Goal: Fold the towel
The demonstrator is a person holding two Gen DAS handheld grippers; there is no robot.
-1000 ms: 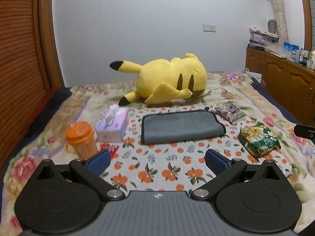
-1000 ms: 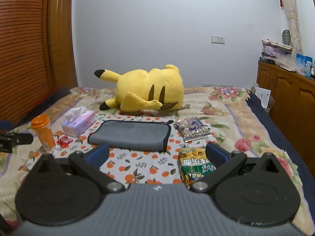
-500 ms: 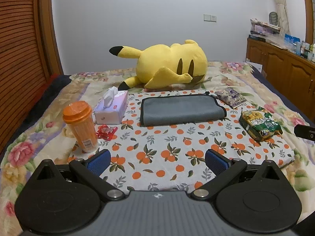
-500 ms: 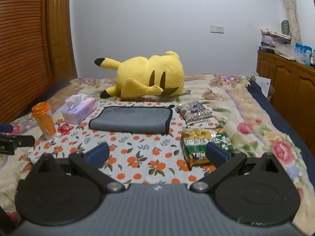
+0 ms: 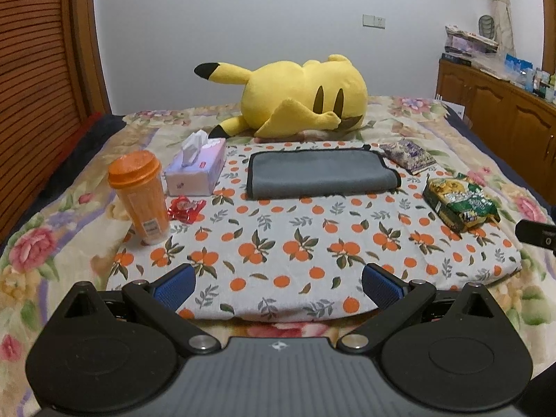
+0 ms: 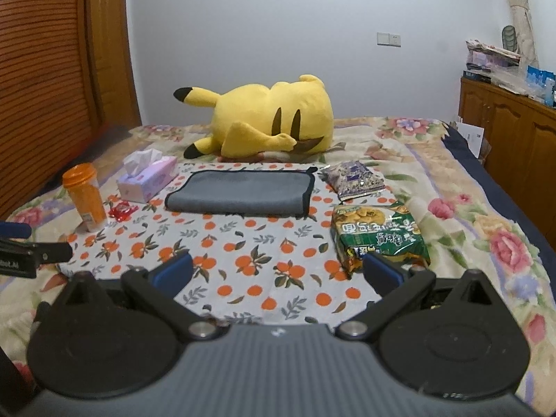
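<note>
A grey towel (image 5: pixel 319 173) with a dark border lies folded flat at the far side of an orange-print cloth (image 5: pixel 299 243) on the bed; it also shows in the right wrist view (image 6: pixel 241 193). My left gripper (image 5: pixel 278 286) is open and empty, over the cloth's near edge, well short of the towel. My right gripper (image 6: pixel 278 271) is open and empty, also near the cloth's front edge, to the right of the left one.
An orange cup (image 5: pixel 139 196), a tissue box (image 5: pixel 196 168) and a red wrapper (image 5: pixel 186 208) sit left of the towel. Two snack bags (image 5: pixel 460 201) (image 5: pixel 408 154) lie to its right. A yellow plush (image 5: pixel 295 99) lies behind. Wooden cabinets (image 5: pixel 504 104) stand at right.
Both grippers have pulled back toward me and away from the towel, so more of the orange-print cloth shows. Both stay open. The towel has not moved.
</note>
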